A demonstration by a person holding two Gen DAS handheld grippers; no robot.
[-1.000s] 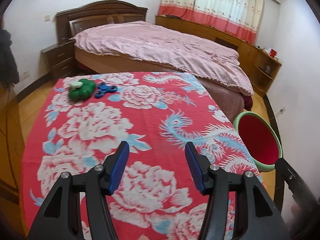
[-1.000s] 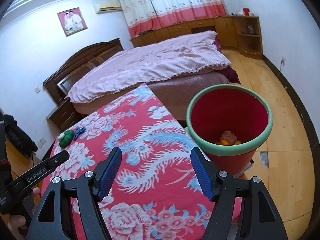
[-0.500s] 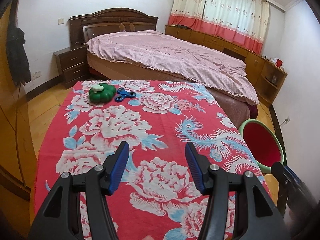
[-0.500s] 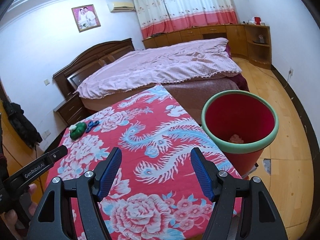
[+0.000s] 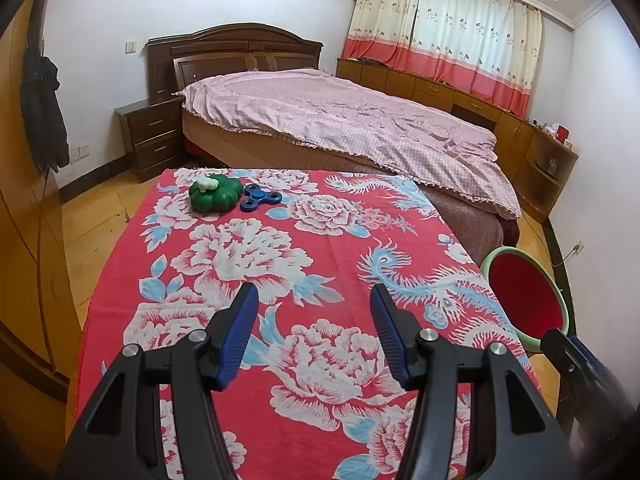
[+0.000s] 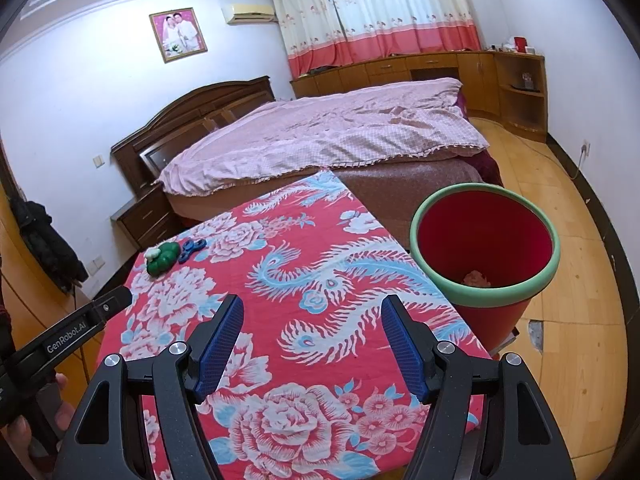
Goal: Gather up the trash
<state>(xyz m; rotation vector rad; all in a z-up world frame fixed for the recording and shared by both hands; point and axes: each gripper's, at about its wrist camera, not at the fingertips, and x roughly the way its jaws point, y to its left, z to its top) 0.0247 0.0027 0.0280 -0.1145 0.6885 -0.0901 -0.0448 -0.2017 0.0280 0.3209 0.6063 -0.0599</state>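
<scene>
White "GenRobot.AI" lettering marks the left gripper (image 6: 84, 326); both grippers' jaws gape wide, holding nothing.

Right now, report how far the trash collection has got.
Done: some trash, a pinkish lump, already lies in the red bin beside the table. In hand: nothing; left gripper and right gripper both hang open and empty over the floral cloth. Left: the green pumpkin-shaped toy and blue fidget spinner at the far end.

Both views have drawn back from the red floral table (image 5: 328, 248), showing more of the room.
</scene>
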